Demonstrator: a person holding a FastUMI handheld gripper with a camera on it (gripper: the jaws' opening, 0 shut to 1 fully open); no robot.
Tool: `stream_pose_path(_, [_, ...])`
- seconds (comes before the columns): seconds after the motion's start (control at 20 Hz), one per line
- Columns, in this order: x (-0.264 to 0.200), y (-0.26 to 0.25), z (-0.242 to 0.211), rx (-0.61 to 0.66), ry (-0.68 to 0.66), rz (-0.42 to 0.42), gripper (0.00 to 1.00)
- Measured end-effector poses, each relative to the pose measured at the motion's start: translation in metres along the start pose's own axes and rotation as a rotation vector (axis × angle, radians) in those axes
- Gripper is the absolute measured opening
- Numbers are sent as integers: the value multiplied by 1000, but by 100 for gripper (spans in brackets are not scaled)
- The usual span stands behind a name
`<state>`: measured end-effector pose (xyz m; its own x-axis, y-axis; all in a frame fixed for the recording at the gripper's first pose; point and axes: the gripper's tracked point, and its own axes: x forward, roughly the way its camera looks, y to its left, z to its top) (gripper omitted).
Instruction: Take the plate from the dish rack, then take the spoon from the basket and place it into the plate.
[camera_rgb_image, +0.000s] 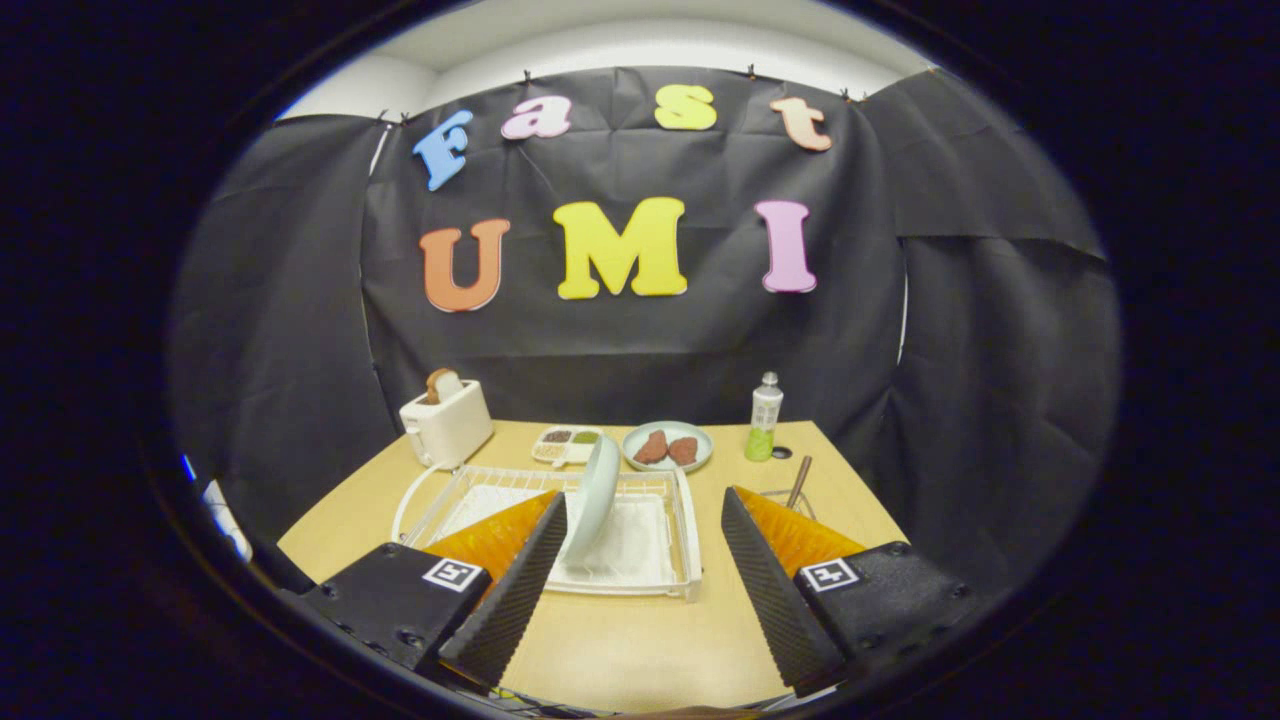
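The plate (597, 497) stands on edge in the dish rack (655, 575), its long axis close to vertical with the top leaning slightly to 1 o'clock; it shows mostly its rim and back, edge-on toward the camera. It sits just ahead of the tool's left finger, touching nothing but the rack as far as can be seen.

The tool (637, 590) hangs above the near tabletop (640, 650) with its fingers spread wide and nothing between them (only bare wood and the rack's near corner lie in the gap).

The spoon (799, 482) rises at about 1 o'clock from the right finger, its handle tilted up and to the right out of a wire basket (785, 497), whose rim is partly hidden behind that finger; the spoon's bowl cannot be seen.

Beyond the rack, at 12 o'clock, a second plate (668, 446) holds two brown pieces of food. Just to its left a small divided tray (567, 444) carries dark and green fillings. A bottle (765, 417) with green contents stands upright at 1 o'clock, past the basket. At 11 o'clock a pale toaster (447, 424) holds a slice of bread (440, 384) upright in its slot, near the rack's far left corner.
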<state>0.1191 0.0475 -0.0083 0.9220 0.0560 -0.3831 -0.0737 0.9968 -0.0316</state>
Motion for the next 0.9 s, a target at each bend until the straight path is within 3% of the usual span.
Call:
stream_pose_path(0.35, [87,32,25,-106,314,3,96])
stream_pose_path(0.55, [122,38,34,-132,453,-103,95])
stream_pose_path(0.85, [158,42,28,-176,598,-204,74])
stream_pose_path(0.9, [164,40,29,-173,610,-225,66])
